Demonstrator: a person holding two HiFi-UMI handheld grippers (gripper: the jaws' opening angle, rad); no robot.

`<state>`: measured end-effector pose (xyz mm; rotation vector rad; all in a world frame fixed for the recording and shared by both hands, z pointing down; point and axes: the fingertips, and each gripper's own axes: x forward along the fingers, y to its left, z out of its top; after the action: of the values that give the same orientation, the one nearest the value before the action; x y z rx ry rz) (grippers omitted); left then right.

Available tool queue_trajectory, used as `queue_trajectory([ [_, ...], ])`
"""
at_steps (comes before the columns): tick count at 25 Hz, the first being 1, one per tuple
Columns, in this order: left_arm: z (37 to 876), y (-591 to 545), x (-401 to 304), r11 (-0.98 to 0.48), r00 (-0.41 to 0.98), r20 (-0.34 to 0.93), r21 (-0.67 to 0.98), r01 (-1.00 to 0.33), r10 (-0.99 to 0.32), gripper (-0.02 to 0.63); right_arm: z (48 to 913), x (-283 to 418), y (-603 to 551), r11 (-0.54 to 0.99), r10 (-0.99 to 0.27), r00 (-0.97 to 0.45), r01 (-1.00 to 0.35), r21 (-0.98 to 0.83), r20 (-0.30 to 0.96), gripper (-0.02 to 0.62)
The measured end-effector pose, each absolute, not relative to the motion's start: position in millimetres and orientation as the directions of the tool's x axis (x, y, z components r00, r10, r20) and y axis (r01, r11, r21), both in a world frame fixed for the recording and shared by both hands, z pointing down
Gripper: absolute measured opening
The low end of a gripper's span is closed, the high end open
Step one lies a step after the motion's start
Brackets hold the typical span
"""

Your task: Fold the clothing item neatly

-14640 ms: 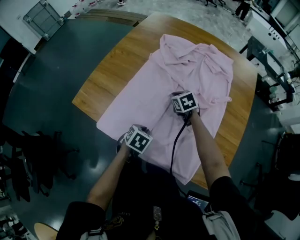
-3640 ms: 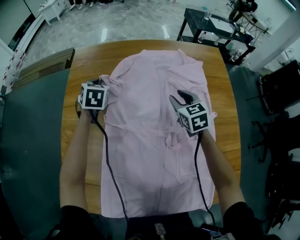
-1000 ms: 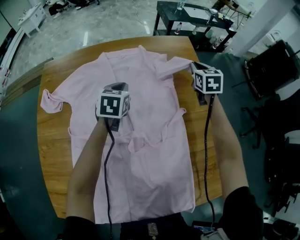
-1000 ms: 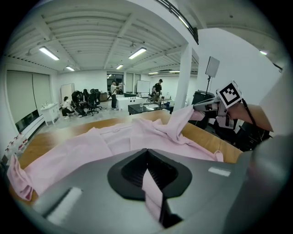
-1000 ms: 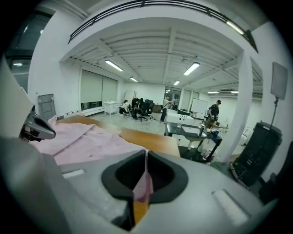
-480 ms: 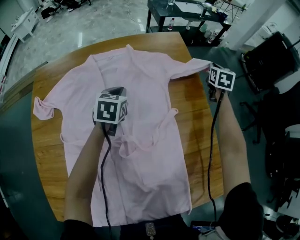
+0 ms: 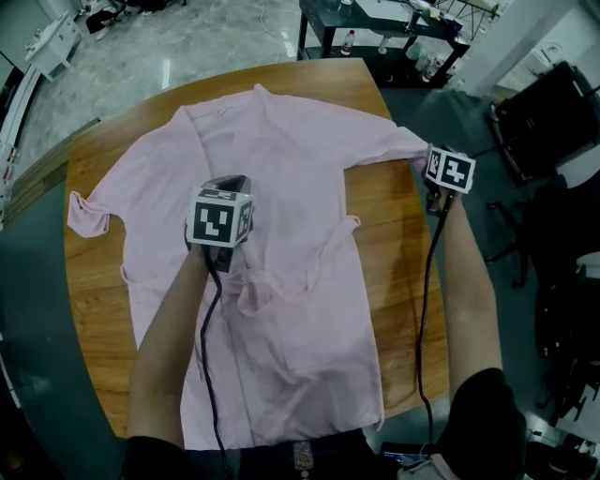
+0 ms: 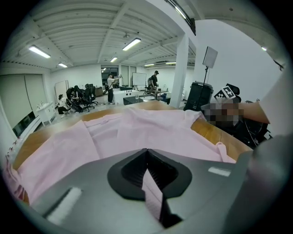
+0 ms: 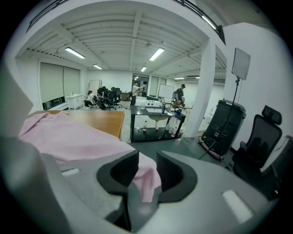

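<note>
A pink robe-like garment [image 7: 272,187] lies spread face up on the round wooden table [image 7: 403,253]. My left gripper [image 7: 232,180] rests on its middle, shut on a thin fold of pink cloth [image 8: 153,192]. The right sleeve [image 7: 384,142] stretches straight out to the table's right edge. At the sleeve's end is my right gripper [image 7: 427,152], just past that edge. Its jaws have just been opening; they stand apart with the cuff [image 9: 147,178] lying loose between them. The left sleeve [image 7: 84,208] is bunched at the table's left side.
A belt tie [image 7: 328,239] loops across the garment's front. Beyond the table's far edge stands a black desk [image 7: 375,19] with bottles, and a black chair [image 7: 539,112] is at the right. Dark floor surrounds the table. People stand far back in the room.
My right gripper has moved right and outward, drawing the right sleeve straight to the table's edge. My left gripper has sunk a little on the garment's middle.
</note>
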<state>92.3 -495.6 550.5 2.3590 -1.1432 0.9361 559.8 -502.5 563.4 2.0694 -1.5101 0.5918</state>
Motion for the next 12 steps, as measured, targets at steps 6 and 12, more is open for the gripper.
queue_trajectory([
  [6, 537.4, -500.7, 57.4, -0.57, 0.412, 0.688, -0.002, -0.822, -0.597, 0.008, 539.8, 533.1, -480.2, -0.171, -0.776, 0.226, -0.974, 0.148, 0.589, 0.166],
  [12, 521.3, -515.1, -2.4, -0.491, 0.332, 0.668, -0.058, -0.869, -0.666, 0.008, 503.7, 470.0, -484.8, -0.008, -0.839, 0.083, -0.99, 0.14, 0.539, 0.166],
])
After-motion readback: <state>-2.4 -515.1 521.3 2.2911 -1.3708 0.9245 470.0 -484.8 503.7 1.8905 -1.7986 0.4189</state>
